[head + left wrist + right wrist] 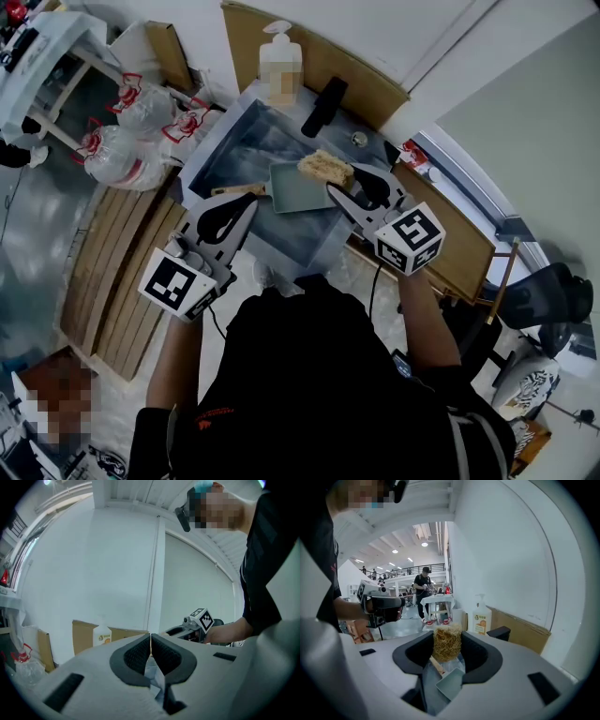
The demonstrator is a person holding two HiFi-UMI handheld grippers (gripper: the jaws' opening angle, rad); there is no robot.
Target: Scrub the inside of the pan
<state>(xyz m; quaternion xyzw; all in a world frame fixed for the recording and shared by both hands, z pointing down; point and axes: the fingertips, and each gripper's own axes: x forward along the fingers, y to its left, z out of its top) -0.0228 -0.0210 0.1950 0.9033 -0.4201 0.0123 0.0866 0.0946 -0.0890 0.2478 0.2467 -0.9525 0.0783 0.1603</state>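
My right gripper [341, 180] has its jaws closed on a tan, fibrous scrubber [324, 166], which sticks up between the pads in the right gripper view [446, 641]. Under it lies the pan [300, 187], a pale grey-green square one, sitting in the metal sink [208, 141] that is let into the counter. Its wooden handle [238, 190] points toward my left side. From the head view the scrubber sits over the pan's far right corner. I think it is at the rim there, but I cannot tell whether it touches the pan.

My left gripper [251, 200] has its jaws pressed together with nothing between them; in the left gripper view [150, 641] the two ridged pads meet along a thin line. It hangs over the near left part of the sink, its tip close to the end of the pan's handle.

A pump bottle of soap [279, 67] stands behind the sink against a cardboard sheet [319, 52]. Clear plastic bags [131, 141] with red print lie off to the left of the sink.
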